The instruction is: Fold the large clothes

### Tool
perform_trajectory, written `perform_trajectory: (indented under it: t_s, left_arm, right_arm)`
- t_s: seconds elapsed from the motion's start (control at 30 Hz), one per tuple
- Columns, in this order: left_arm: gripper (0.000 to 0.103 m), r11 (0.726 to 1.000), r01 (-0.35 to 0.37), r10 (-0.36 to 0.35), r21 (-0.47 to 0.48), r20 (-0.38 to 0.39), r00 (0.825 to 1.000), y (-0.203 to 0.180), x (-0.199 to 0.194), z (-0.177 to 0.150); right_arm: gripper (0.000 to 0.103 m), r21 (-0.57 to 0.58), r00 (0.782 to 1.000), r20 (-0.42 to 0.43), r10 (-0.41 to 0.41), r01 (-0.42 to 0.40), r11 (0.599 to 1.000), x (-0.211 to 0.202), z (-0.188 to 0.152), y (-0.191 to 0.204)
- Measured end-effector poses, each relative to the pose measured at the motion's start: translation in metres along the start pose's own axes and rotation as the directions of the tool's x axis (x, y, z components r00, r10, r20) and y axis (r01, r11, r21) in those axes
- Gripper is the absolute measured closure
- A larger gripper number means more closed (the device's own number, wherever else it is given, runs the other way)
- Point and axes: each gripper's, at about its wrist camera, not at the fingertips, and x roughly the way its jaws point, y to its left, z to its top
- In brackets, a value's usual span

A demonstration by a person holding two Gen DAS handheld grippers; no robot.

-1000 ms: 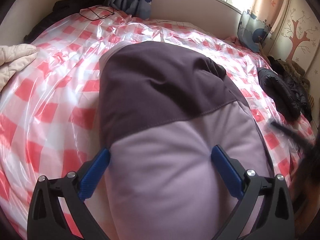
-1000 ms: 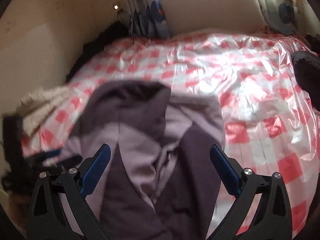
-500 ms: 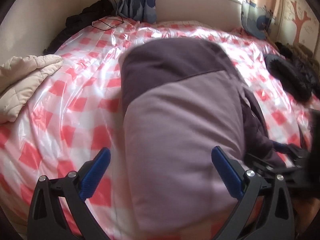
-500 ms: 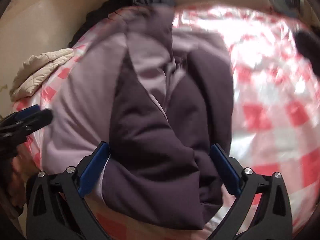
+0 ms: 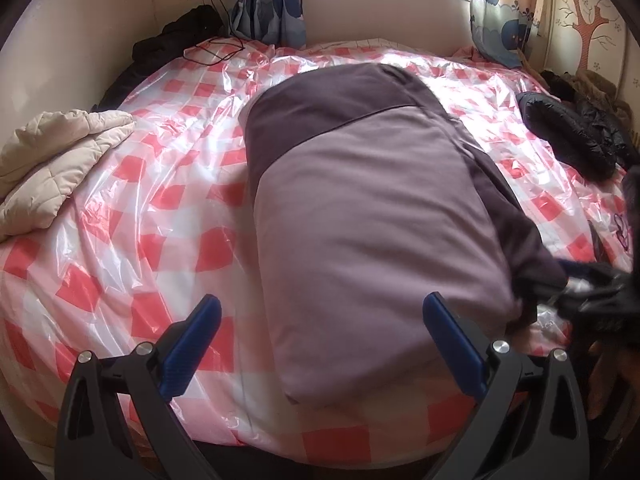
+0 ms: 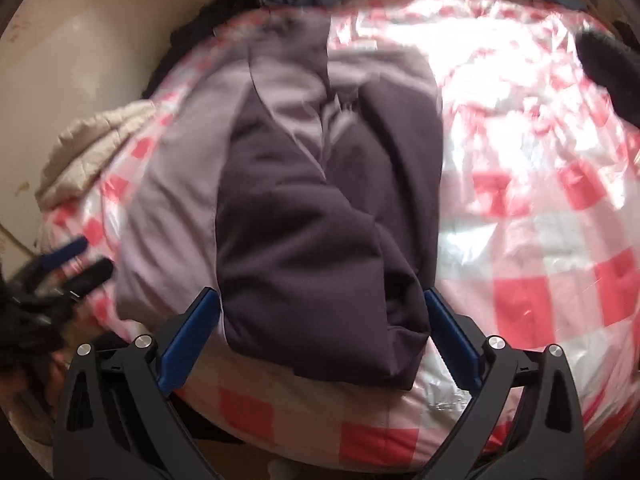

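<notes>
Purple jacket (image 5: 372, 216) between spread right jaws

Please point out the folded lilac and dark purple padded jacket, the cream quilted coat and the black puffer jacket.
Lilac and dark purple jacket (image 5: 368, 216), left wrist view, lilac panel.
Cream quilted coat (image 5: 52, 160), left wrist view, middle.
Black puffer jacket (image 5: 568, 132), left wrist view, middle.

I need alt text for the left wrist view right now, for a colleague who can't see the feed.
A folded two-tone purple jacket lies lengthwise on a bed covered in clear plastic over a red-and-white checked sheet, with the open left gripper at its near end, holding nothing. A cream quilted coat sits at the left, black jackets at the right, and the right gripper blurs in at the right edge.
</notes>
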Motion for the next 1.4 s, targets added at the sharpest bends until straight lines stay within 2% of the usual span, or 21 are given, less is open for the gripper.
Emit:
perform_trajectory:
  t_s: [0.2,0.3,0.43,0.6,0.77,0.8,0.87,0.9,0.93,1.03,1.13,1.23,1.3,1.33,1.4]
  left_arm:
    - [0.006,1.0,-0.029,0.029,0.01,0.04,0.999,0.0,-0.01,0.004]
    - [0.006,0.999,-0.048,0.046,0.024,0.061,0.997,-0.002,-0.015,0.006]
    - [0.006,0.998,-0.056,0.053,0.038,0.074,0.996,-0.003,-0.019,0.008]
    - [0.006,0.998,-0.053,0.05,0.037,0.081,0.995,-0.002,-0.021,0.012]
    - [0.006,0.999,-0.029,0.027,0.022,0.072,0.997,0.001,-0.017,0.015]
    - [0.006,1.0,-0.013,0.012,0.013,0.058,0.998,0.003,-0.014,0.015]
    - [0.006,0.998,0.044,-0.044,-0.04,0.005,0.999,0.017,-0.002,0.016]
    - [0.006,0.995,0.058,-0.059,-0.079,-0.015,0.998,0.025,0.002,0.015]
    - [0.006,0.991,0.073,-0.077,-0.111,-0.03,0.997,0.033,0.005,0.013]
    - [0.006,0.963,0.154,-0.169,-0.22,-0.05,0.984,0.062,0.012,0.008]
    - [0.006,0.895,0.238,-0.276,-0.377,-0.051,0.96,0.099,0.03,0.009]
    - [0.006,0.858,0.235,-0.292,-0.457,-0.056,0.955,0.121,0.053,0.019]
    - [0.006,0.814,0.299,-0.372,-0.498,-0.052,0.927,0.127,0.074,0.029]
    - [0.006,0.805,0.311,-0.395,-0.506,-0.064,0.917,0.126,0.083,0.033]
    - [0.006,0.817,0.319,-0.407,-0.481,-0.087,0.909,0.113,0.098,0.041]
  right_arm:
    - [0.007,-0.061,0.992,0.128,-0.008,0.016,0.998,-0.028,0.025,0.02]
    - [0.007,-0.057,0.996,0.088,-0.004,0.009,0.998,-0.01,0.031,0.022]
    - [0.007,-0.037,1.0,-0.016,0.005,-0.006,0.999,0.022,0.022,0.018]
    - [0.007,-0.031,1.0,0.001,0.01,-0.01,0.999,0.017,0.023,0.017]
    - [0.007,-0.063,0.997,0.079,0.0,0.005,0.998,-0.001,0.029,0.023]
    - [0.007,-0.06,0.998,0.062,-0.003,0.006,0.998,0.003,0.031,0.022]
    - [0.007,-0.06,0.997,-0.071,0.005,-0.01,0.998,0.027,0.031,0.018]
    - [0.007,-0.037,0.991,-0.126,0.049,-0.054,0.998,0.036,0.03,0.011]
    - [0.007,0.008,0.988,-0.117,0.097,-0.097,0.995,0.033,0.03,0.001]
    - [0.007,0.124,0.986,-0.019,0.163,-0.159,0.979,0.007,0.032,-0.027]
    - [0.007,0.203,0.979,-0.01,0.205,-0.199,0.959,0.007,0.037,-0.047]
    - [0.007,0.216,0.984,-0.006,0.176,-0.17,0.962,0.011,0.049,-0.05]
    - [0.007,0.219,0.99,0.029,0.137,-0.14,0.966,0.01,0.061,-0.051]
    - [0.007,0.227,0.992,0.035,0.124,-0.129,0.965,0.013,0.065,-0.052]
    - [0.007,0.249,0.993,-0.007,0.12,-0.115,0.962,0.032,0.072,-0.057]
